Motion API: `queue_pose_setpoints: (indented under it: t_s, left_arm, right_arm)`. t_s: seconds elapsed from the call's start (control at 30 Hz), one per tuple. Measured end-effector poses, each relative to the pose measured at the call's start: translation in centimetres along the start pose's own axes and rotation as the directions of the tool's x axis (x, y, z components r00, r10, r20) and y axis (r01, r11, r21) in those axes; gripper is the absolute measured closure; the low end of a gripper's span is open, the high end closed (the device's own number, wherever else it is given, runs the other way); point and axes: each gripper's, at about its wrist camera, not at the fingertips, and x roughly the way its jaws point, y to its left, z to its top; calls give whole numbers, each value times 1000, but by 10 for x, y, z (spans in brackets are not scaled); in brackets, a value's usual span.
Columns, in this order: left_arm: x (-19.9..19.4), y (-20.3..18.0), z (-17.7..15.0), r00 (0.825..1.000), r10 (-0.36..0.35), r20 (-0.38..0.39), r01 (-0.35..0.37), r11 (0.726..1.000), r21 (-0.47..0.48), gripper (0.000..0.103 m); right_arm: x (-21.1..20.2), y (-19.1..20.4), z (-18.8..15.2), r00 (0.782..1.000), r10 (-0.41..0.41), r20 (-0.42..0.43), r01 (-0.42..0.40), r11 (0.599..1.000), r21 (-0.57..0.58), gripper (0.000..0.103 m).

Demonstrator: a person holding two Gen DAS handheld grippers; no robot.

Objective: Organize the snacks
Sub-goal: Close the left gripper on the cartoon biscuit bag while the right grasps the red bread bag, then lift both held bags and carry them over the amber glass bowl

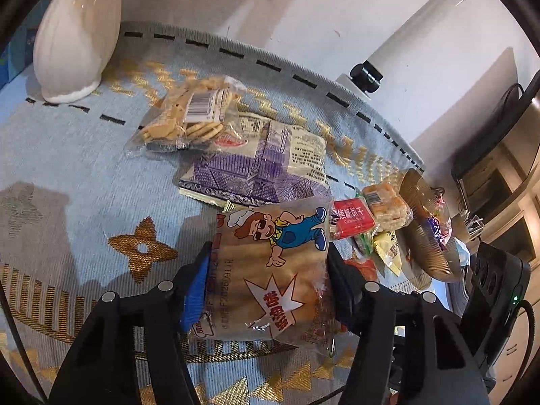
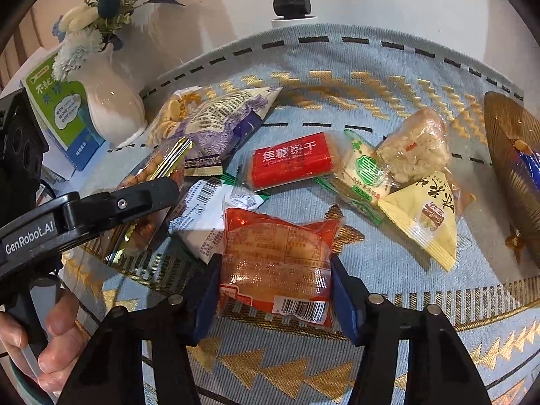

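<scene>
My left gripper [image 1: 270,249] is shut on a clear bread packet with a cartoon boy [image 1: 270,270], its pads pressing the wrapper's two sides on the blue-and-gold cloth [image 1: 84,155]. My right gripper [image 2: 275,260] is shut on an orange-red cake packet [image 2: 275,263] with a barcode, also resting on the cloth. Loose snacks lie beyond: a red caramel biscuit bar [image 2: 290,162], a green packet [image 2: 361,172], a yellow triangular packet [image 2: 428,219], a puffed rice cake [image 2: 415,145], a purple-printed packet [image 1: 263,165] and a bag of crackers [image 1: 189,114].
An amber ribbed glass bowl [image 2: 506,135] with wrapped sweets stands at the right edge. A white vase [image 2: 111,111] with flowers and a green-blue box [image 2: 57,108] stand at the back left. A hand [image 2: 57,330] holds the left gripper's handle. A black camera [image 2: 292,3] sits behind the table.
</scene>
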Motion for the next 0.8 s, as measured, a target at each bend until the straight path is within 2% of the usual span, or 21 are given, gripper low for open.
queue_pose_setpoints:
  t_s: [0.27,0.53,0.67,0.8]
  left_arm:
    - [-16,-5,1,996,-53,72,52,998,23,44]
    - [-21,-13,-1,992,-61,107,55,997,56,44]
    - [-22,-29,-5,991,-66,114,55,993,103,44]
    - [-31,-65,-4,988,-70,137,44,981,188,44]
  right_arm:
    - [-10,-16,-1,998,60,5,-60,996,62,46]
    - [-32,-22,-7,998,54,37,-57,996,74,46]
    - [-54,-35,-10,996,51,71,-58,994,94,46]
    - [-84,-54,-7,992,21,123,-34,993,112,46]
